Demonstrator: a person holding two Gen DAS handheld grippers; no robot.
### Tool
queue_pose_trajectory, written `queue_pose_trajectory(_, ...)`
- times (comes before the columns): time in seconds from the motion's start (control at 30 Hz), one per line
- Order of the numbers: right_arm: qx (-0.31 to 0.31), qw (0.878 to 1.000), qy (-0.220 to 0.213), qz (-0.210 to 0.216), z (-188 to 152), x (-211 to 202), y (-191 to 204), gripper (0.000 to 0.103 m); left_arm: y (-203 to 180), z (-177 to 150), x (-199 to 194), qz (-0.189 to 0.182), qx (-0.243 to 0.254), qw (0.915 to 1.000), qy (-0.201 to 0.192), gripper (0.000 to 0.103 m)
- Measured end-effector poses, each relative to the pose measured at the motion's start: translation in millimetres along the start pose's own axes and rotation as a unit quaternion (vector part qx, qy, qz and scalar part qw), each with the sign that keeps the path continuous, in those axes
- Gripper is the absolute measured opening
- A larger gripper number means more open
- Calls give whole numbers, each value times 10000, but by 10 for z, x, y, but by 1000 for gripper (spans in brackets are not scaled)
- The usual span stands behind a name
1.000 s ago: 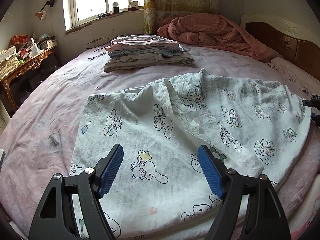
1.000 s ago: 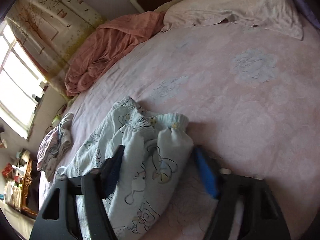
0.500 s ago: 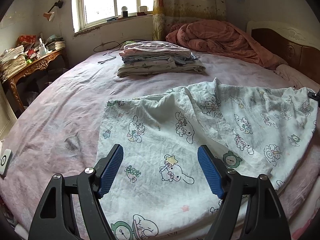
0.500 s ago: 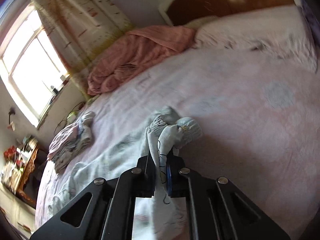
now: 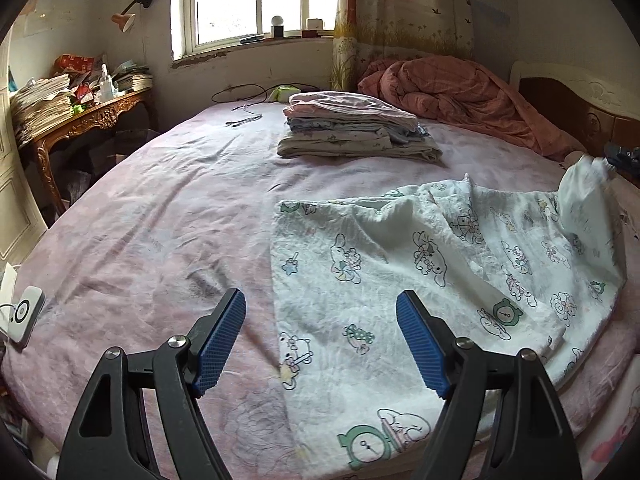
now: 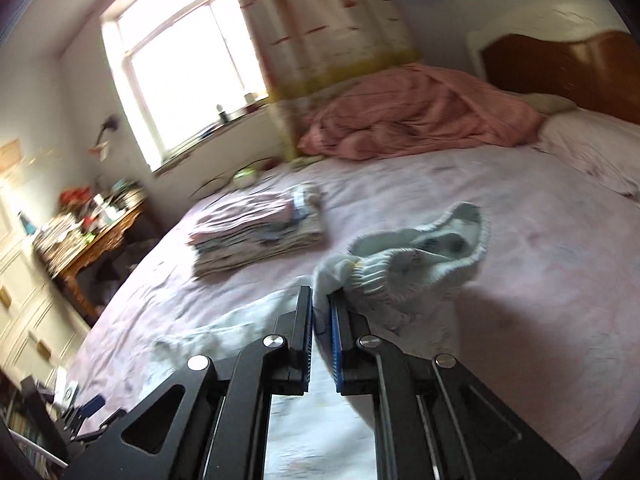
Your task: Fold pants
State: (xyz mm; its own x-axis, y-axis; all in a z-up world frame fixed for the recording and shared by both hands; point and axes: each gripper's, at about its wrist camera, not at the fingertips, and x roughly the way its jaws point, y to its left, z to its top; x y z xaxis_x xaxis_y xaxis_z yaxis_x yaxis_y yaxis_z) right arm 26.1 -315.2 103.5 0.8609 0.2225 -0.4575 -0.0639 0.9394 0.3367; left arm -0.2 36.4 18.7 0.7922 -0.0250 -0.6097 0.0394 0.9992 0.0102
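Pants (image 5: 420,280) lengthwise toward right gripper (image 6: 321,308)

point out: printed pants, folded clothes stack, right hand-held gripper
printed pants (image 5: 400,280), left wrist view, flat middle of the fabric
folded clothes stack (image 5: 352,128), left wrist view, front side of the pile
right hand-held gripper (image 6: 321,300), right wrist view, fingertips shut on pants cuff

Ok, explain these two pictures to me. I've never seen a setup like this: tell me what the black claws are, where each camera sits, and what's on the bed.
The black claws are two-finger grippers a person holds, one per hand, each with a camera looking along its fingers. In the left wrist view, the left gripper is open above cartoon-print pants spread on the pink bedsheet. In the right wrist view, the right gripper is shut on the pants' ribbed cuff, lifted off the sheet. Further back lie a stack of folded clothes and a crumpled pink quilt.
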Motion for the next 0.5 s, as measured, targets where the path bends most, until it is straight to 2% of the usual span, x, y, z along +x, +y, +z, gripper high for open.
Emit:
queue_pose_trajectory(0.13, -284, 9992, -24, 292, -42, 2, 513, 8, 194, -23, -49, -6, -61, 10000, -35, 77)
queue_pose_trajectory(0.27, -600, 9978, 248, 117, -177, 159, 889, 8, 311, -75, -71, -89, -161, 9998, -28, 77)
queue_pose_trajectory(0.37, -444, 9983, 352, -139, -315, 203, 777, 8, 259, -114, -69, -260, -79, 9996, 46, 77)
queue_pose_trajectory(0.5, -230, 9958, 530, -705, -412, 212, 354, 8, -46, -118, -54, -390, 419, 9983, 88, 77)
